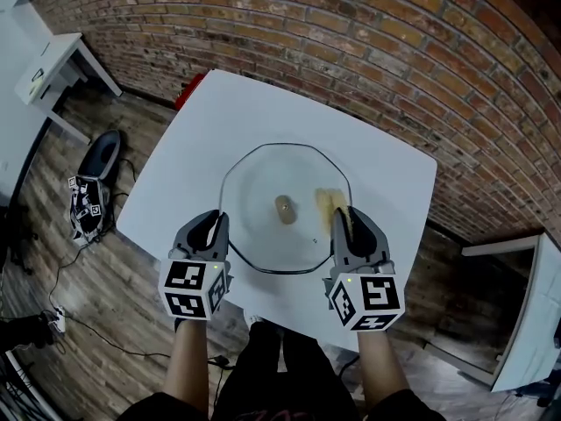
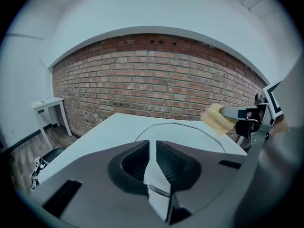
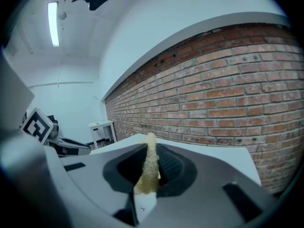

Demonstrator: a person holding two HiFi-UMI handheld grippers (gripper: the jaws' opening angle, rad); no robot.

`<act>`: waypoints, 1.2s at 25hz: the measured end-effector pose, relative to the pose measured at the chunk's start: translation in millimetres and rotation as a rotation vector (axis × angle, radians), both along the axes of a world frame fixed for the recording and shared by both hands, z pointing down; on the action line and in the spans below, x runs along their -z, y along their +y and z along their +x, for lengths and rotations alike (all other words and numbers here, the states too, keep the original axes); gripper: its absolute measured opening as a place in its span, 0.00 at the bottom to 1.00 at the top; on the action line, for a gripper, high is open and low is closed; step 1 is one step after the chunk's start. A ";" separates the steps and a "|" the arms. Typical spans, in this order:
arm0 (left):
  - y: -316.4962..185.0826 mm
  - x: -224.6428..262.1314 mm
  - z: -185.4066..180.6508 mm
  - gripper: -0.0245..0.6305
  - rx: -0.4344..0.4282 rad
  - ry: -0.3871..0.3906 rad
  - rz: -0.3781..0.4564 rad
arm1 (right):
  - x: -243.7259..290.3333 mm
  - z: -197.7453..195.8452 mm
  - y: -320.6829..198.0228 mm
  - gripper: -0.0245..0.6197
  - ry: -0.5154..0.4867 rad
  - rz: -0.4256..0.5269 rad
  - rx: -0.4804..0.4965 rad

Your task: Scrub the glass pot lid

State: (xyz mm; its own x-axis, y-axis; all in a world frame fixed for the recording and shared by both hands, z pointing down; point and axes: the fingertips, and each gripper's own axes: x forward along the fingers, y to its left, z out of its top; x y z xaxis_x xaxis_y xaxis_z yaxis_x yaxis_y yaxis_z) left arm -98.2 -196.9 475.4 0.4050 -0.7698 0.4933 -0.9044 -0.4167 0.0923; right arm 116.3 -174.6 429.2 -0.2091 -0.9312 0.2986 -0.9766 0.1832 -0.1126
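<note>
The glass pot lid point(image 1: 263, 182) lies on the white table point(image 1: 263, 103), its tan knob point(image 1: 285, 209) in the middle. My left gripper point(image 1: 219, 220) is at the lid's near left rim, shut on the rim. In the left gripper view the thin edge of the lid point(image 2: 185, 132) runs between the closed jaws of the left gripper point(image 2: 152, 144). My right gripper point(image 1: 344, 216) is shut on a yellow sponge point(image 1: 329, 203) that rests over the lid's right part. The sponge point(image 3: 149, 165) stands pinched between the right gripper's point(image 3: 151, 148) pads, and it shows from the side as a yellow sponge point(image 2: 216, 118).
A brick wall runs behind the table. A red object point(image 1: 187, 90) sits at the table's far left edge. On the wooden floor to the left are a small white side table point(image 1: 53, 64), a black seat-like thing point(image 1: 96, 156), a marker-covered device point(image 1: 86, 204) and cables.
</note>
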 end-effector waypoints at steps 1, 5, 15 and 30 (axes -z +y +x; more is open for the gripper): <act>-0.1 -1.5 -3.0 0.07 0.017 -0.004 -0.004 | 0.0 -1.1 -0.2 0.13 0.002 -0.001 0.002; -0.7 -13.6 -7.4 0.24 0.041 0.014 -0.057 | -0.5 -5.0 -1.0 0.13 0.010 -0.004 0.011; 0.8 -50.6 -15.8 0.37 0.104 0.104 -0.188 | -8.0 -7.3 -3.9 0.13 0.033 -0.019 0.027; -0.3 -85.7 -17.3 0.36 0.130 0.092 -0.308 | -20.4 -1.9 -14.8 0.13 0.043 -0.044 0.019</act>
State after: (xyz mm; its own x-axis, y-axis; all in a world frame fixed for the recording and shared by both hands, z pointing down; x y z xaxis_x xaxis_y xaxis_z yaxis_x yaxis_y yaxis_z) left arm -115.5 -197.2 561.1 0.3663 -0.6386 0.6768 -0.9303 -0.2380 0.2790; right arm 114.3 -189.4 449.5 -0.2130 -0.9127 0.3486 -0.9770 0.1977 -0.0793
